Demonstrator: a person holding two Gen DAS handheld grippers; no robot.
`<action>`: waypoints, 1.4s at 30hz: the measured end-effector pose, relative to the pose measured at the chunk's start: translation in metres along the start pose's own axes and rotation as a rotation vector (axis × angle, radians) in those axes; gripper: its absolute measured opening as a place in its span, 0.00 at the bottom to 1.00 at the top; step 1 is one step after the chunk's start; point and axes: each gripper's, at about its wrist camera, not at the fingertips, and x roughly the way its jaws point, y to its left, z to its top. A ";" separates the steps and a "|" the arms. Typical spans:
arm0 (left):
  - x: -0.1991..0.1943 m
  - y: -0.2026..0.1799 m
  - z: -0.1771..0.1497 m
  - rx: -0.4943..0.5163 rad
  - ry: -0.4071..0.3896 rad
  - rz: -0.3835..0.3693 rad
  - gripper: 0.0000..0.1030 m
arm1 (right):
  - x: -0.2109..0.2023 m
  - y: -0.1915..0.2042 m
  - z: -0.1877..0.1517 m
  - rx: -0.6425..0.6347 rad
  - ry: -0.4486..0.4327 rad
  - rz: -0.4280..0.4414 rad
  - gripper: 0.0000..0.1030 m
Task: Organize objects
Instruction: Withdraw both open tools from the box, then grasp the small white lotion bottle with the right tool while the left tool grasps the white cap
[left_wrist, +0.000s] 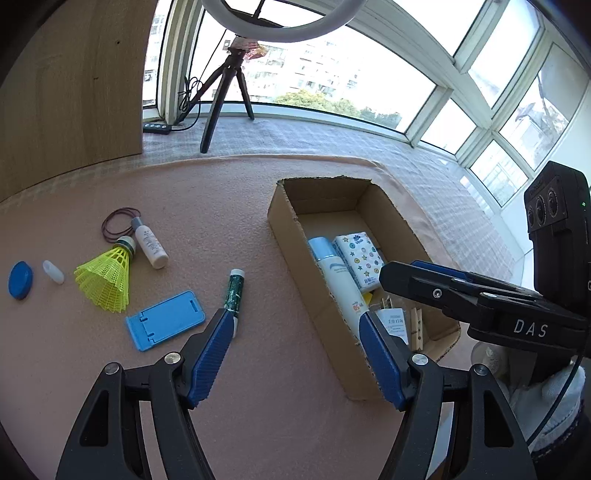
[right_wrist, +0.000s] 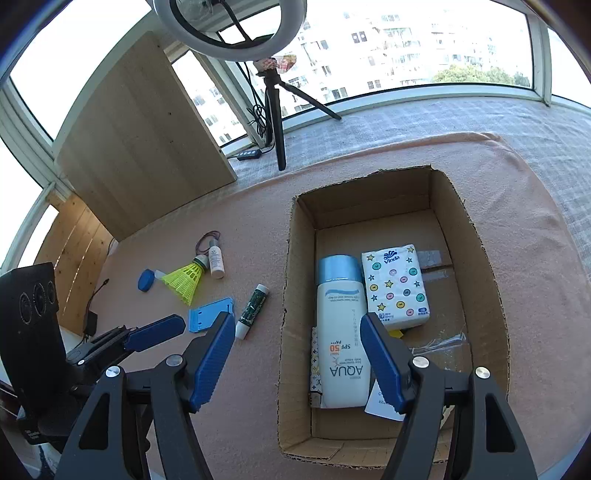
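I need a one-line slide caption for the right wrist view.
Open right gripper above cardboard box holding sunscreen bottle and tissue pack.

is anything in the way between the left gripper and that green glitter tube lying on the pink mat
Nothing visible. The open left gripper hovers just short of the green glitter tube with the white cap, only bare pink mat between. The blue plastic phone stand lies off to the side, the cardboard box on the other.

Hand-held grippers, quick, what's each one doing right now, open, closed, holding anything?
Left hand-held gripper: open, holding nothing.
Right hand-held gripper: open, holding nothing, above the cardboard box.
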 end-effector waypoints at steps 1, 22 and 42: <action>-0.005 0.008 -0.001 -0.007 -0.004 0.010 0.72 | 0.000 0.005 0.000 -0.008 -0.006 -0.002 0.65; -0.070 0.180 0.000 -0.202 -0.076 0.175 0.70 | 0.058 0.094 0.031 -0.159 0.043 0.016 0.64; -0.005 0.249 0.022 -0.298 0.009 0.201 0.54 | 0.171 0.121 0.072 -0.119 0.270 0.087 0.47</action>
